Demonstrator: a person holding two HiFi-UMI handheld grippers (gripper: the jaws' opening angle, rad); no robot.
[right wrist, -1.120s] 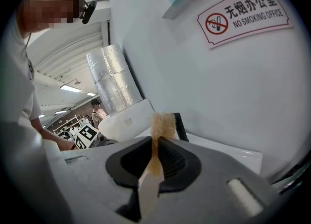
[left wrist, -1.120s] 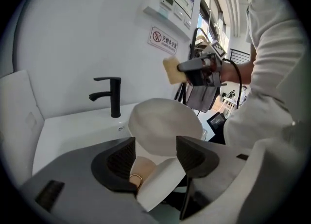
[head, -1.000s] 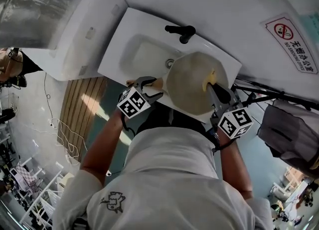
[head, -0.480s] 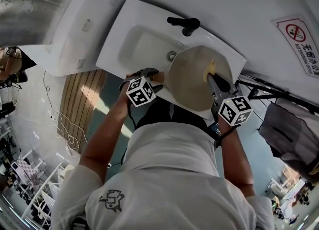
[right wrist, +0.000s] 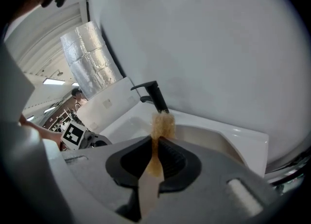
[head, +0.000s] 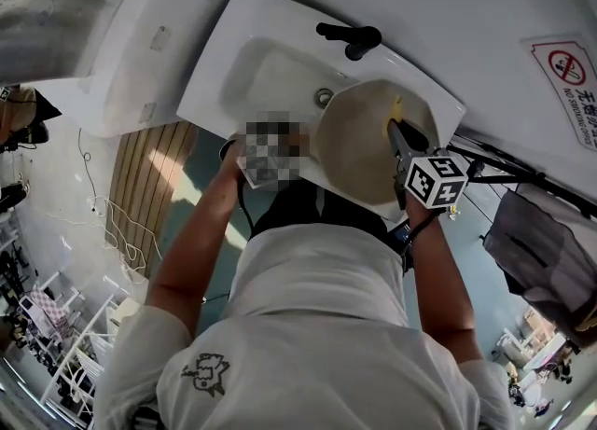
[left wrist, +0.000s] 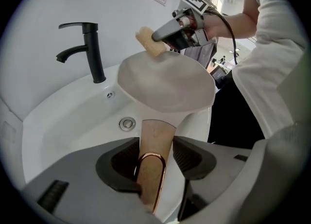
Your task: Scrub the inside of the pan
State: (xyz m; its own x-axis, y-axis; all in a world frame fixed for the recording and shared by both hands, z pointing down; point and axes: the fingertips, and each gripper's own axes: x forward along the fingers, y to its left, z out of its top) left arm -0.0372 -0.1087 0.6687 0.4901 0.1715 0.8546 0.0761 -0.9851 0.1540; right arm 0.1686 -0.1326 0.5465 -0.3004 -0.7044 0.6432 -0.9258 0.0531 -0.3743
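A cream pan (head: 359, 148) sits tilted on the front rim of the white sink (head: 270, 74). Its wooden handle (left wrist: 158, 140), with a copper loop, lies between the jaws of my left gripper (left wrist: 156, 162). Those jaws are closing, and a thin gap still shows at the right pad. In the head view a mosaic patch covers this gripper. My right gripper (head: 399, 144) is shut on the wooden handle of a tan scrub brush (right wrist: 162, 126). The brush head (left wrist: 148, 41) is at the pan's far rim, over the pan's inside (right wrist: 209, 140).
A black faucet (head: 347, 38) stands at the back of the sink, with the drain (left wrist: 128, 123) below it. A no-smoking sign (head: 569, 69) hangs on the white wall. A silver duct (right wrist: 92, 48) is at the left, a grey bag (head: 541, 242) at the right.
The left gripper has slid in along the pan's handle towards the pan. The right gripper and brush have moved further over the pan's far side.
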